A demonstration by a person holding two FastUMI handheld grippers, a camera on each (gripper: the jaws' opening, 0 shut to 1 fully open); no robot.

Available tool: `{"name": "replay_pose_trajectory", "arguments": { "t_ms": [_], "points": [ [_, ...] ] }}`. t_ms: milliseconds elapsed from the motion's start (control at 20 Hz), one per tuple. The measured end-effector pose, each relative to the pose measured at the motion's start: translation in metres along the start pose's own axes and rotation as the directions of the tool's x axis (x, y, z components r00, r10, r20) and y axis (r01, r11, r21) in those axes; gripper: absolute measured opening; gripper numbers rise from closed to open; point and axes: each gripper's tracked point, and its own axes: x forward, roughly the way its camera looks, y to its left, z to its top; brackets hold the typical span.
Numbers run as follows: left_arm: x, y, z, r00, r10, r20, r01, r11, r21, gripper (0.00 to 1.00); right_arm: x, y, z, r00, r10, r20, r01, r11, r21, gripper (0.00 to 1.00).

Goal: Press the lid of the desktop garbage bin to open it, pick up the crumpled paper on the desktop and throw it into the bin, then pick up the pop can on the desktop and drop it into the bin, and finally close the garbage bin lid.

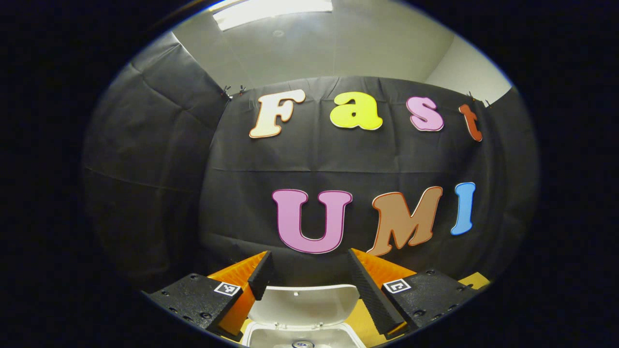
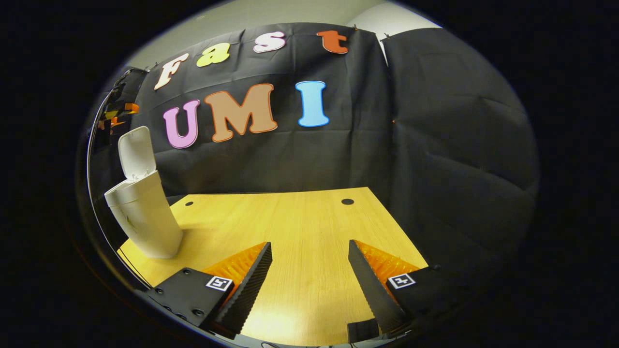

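The white desktop bin [image 2: 145, 217] stands at the table's left side with its lid [image 2: 137, 152] flipped upright. In the left gripper view I look down past the raised lid [image 1: 302, 302] into the bin's mouth, where the round metal top of a pop can [image 1: 302, 344] peeks in at the bottom edge. My left gripper [image 1: 309, 261] hovers open just above the bin, nothing between its fingers; it also appears at the far left of the right gripper view [image 2: 116, 113], above the lid. My right gripper [image 2: 309, 249] is open and holds nothing, low over the wooden table [image 2: 300, 217].
Two small dark holes [image 2: 347, 201] [image 2: 189, 203] mark the table's far side. Black cloth walls close the booth behind the table and on its right. Bare wood stretches between the bin and the right edge.
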Motion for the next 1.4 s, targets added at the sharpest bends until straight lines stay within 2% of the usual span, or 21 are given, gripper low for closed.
{"name": "replay_pose_trajectory", "arguments": {
  "t_ms": [200, 300, 400, 500, 550, 850, 1050, 1100, 1300, 1400],
  "points": [
    [0.031, 0.005, -0.026, 0.996, 0.012, -0.088, -0.012, 1.0, 0.01, 0.9, -0.008, -0.018, -0.008, 0.998, -0.058, -0.001, 0.058, 0.997, 0.047, 1.0],
    [0.038, 0.002, -0.049, 0.988, 0.001, -0.154, 0.002, 1.0, 0.016, 0.92, -0.01, -0.02, -0.011, 0.997, -0.072, -0.01, 0.072, 0.996, 0.06, 1.0],
    [0.034, -0.003, -0.069, 0.974, -0.025, -0.225, 0.024, 1.0, -0.005, 0.9, -0.009, -0.019, -0.012, 0.997, -0.071, -0.011, 0.072, 0.996, 0.058, 1.0],
    [0.031, -0.003, -0.063, 0.981, -0.031, -0.194, 0.032, 0.999, 0.007, 0.93, -0.007, -0.012, -0.01, 0.998, -0.057, -0.008, 0.057, 0.997, 0.052, 1.0],
    [0.024, -0.004, -0.064, 0.979, -0.036, -0.199, 0.037, 0.999, 0.003, 0.9, -0.004, -0.008, -0.009, 0.999, -0.048, -0.007, 0.048, 0.998, 0.049, 1.0],
    [-0.029, -0.01, -0.066, 0.986, -0.053, -0.161, 0.049, 0.998, -0.03, 0.9, 0.006, 0.024, 0.001, 0.999, 0.033, 0.007, -0.033, 0.999, 0.006, 1.0],
    [-0.066, -0.018, -0.082, 0.988, -0.07, -0.137, 0.065, 0.997, -0.041, 0.92, 0.012, 0.037, 0.006, 0.997, 0.073, 0.009, -0.073, 0.997, -0.018, 1.0],
    [-0.073, -0.019, -0.086, 0.988, -0.071, -0.136, 0.066, 0.997, -0.042, 0.89, 0.012, 0.039, 0.005, 0.997, 0.079, 0.006, -0.079, 0.997, -0.023, 1.0],
    [-0.1, -0.017, -0.111, 0.986, -0.056, -0.157, 0.044, 0.996, -0.084, 0.93, 0.015, 0.043, 0.0, 0.994, 0.105, -0.014, -0.105, 0.993, -0.046, 1.0],
    [-0.111, -0.018, -0.122, 0.986, -0.058, -0.158, 0.041, 0.994, -0.106, 0.92, 0.014, 0.044, -0.001, 0.993, 0.112, -0.021, -0.113, 0.992, -0.053, 1.0]
  ]
}}
